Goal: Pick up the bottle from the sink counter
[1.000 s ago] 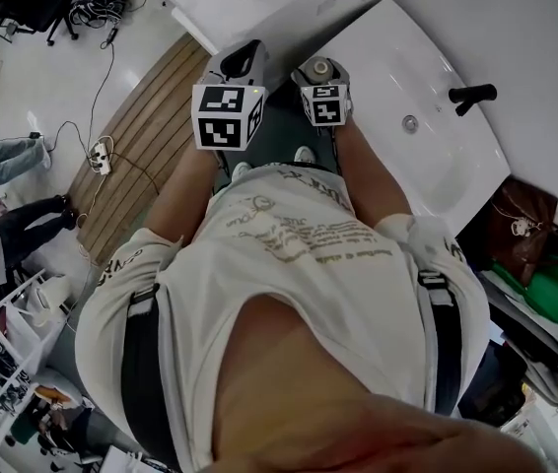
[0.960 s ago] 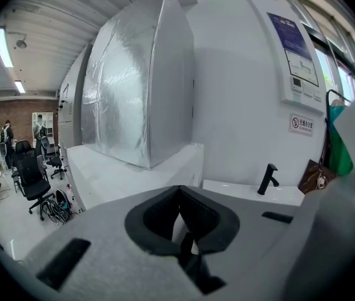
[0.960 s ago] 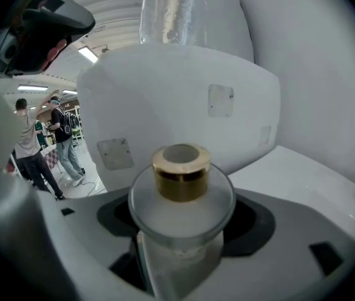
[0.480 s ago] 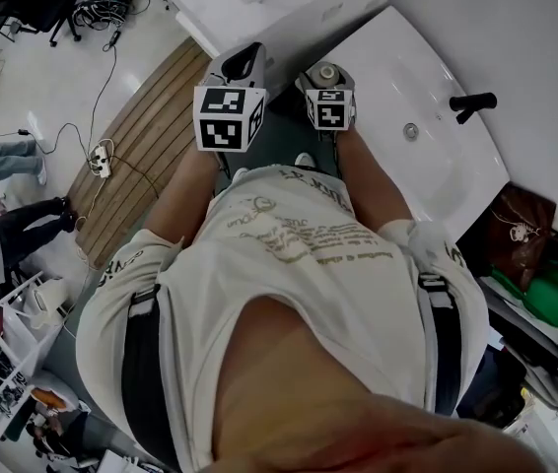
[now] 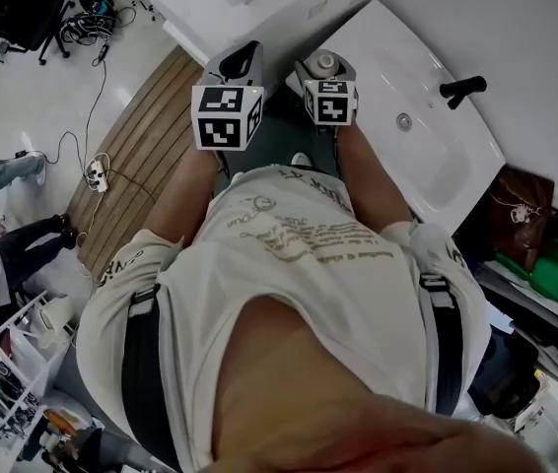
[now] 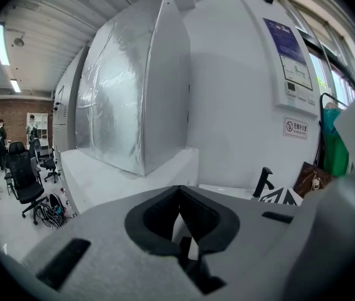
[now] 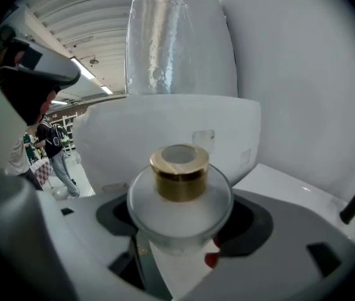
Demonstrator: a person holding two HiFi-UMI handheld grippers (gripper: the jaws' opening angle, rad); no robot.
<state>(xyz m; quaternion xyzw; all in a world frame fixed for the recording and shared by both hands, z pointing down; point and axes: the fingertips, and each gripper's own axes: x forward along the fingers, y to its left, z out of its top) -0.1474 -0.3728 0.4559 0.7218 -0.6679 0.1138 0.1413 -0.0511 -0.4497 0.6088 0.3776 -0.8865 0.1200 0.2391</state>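
White sink counter (image 5: 437, 156) is seen beside a slatted wooden floor (image 5: 141, 156); the bottle (image 7: 179, 187), frosted and gold-capped, is pinched by the right gripper (image 7: 180, 224) at the counter's end; the left gripper (image 6: 181, 215) is pressed together, empty; a black tap (image 5: 461, 90) stands well apart.

i wear a cream t-shirt (image 5: 299, 254) with short sleeves and faded dark print across the chest. two dark straps (image 5: 143, 363) run over my shoulders, each with a greyish buckle. my left gripper (image 5: 244, 55) and right gripper (image 5: 324, 66) have pale grey shells, lined black round the jaws. each carries a white cube (image 5: 226, 116) printed with black square markers.
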